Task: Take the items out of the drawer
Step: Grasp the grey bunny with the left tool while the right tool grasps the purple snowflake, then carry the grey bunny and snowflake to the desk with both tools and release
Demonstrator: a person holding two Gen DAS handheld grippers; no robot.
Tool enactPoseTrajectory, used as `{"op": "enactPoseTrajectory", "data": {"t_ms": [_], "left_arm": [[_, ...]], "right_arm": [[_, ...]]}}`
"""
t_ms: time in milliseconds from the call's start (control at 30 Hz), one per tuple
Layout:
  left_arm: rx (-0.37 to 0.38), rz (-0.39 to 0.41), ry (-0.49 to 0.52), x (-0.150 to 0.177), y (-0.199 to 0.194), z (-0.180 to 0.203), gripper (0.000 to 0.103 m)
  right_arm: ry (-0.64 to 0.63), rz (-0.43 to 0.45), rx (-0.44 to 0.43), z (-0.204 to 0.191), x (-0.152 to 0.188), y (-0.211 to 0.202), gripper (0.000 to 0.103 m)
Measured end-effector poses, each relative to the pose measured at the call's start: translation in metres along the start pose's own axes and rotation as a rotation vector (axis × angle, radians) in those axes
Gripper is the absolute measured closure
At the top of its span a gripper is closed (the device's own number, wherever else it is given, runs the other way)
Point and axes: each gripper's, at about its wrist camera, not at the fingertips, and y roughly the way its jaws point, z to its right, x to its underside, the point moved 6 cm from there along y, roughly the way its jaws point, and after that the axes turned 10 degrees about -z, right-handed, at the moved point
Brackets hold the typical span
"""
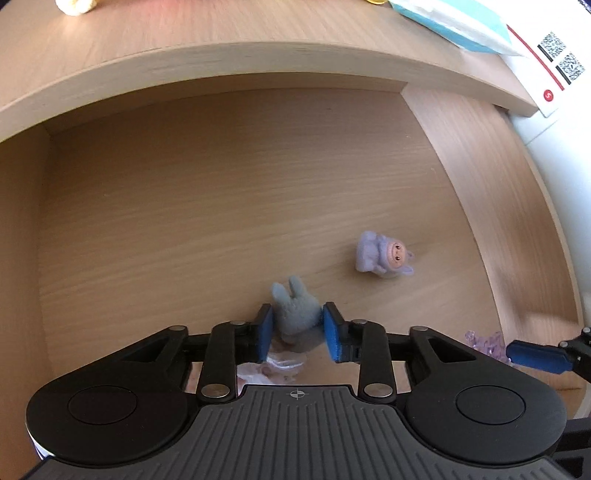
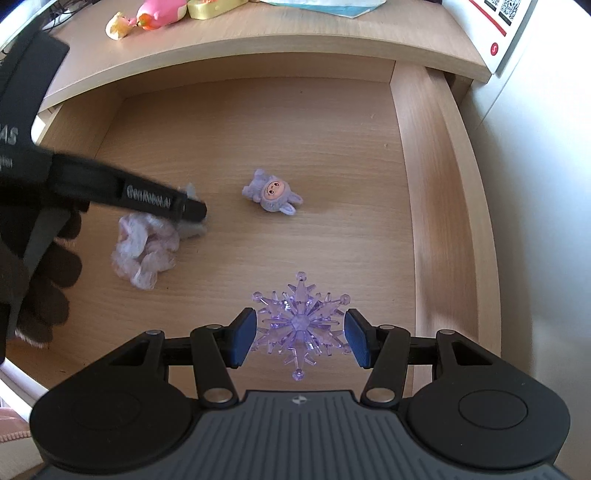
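**Wood-grain drawer, two grippers over small toys**

Pale wood lines the open drawer (image 2: 436, 192), pulled out beneath a table (image 2: 258, 40) carrying a pink toy (image 2: 160, 13) and a blue packet (image 1: 454, 22). The left gripper (image 1: 297, 332) points steeply down with a grey-blue plush bunny (image 1: 295, 306) between its blue pads, which press its sides. A pale pink scrunchie (image 2: 144, 251) lies just near of that bunny. The right gripper (image 2: 300, 338) stands spread around a clear purple snowflake ornament (image 2: 301, 325) at the drawer's near right; its pads sit just beside the ornament's tips, and contact cannot be told. A lilac bunny-suit doll (image 2: 271, 194) lies mid-drawer, apart from both. A dark-gloved hand (image 2: 44, 273) grips the left tool.
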Motion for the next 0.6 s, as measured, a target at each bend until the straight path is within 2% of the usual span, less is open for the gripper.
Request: {"op": "enactPoseTrajectory", "data": {"t_ms": [133, 267, 367, 500, 600], "left_arm": [[0.052, -0.052, -0.048, 0.004, -0.002, -0.005, 0.072], [0.091, -0.041, 0.018, 0.015, -0.021, -0.003, 0.072], [0.121, -0.039, 0.017, 0.026, -0.037, -0.010, 0.072], [0.133, 0.036, -0.027, 0.024, -0.067, -0.028, 0.072], [0.136, 0.140, -0.063, 0.019, -0.096, -0.042, 0.072]], "right_arm": [[-0.006, 0.012, 0.009, -0.001, -0.002, -0.005, 0.050], [0.004, 0.032, 0.006, 0.001, -0.011, -0.012, 0.050], [0.011, 0.056, 0.006, 0.001, -0.021, -0.018, 0.050], [-0.012, 0.071, 0.017, -0.007, -0.034, -0.023, 0.050], [-0.056, 0.089, 0.030, -0.019, -0.040, -0.029, 0.050]]}}
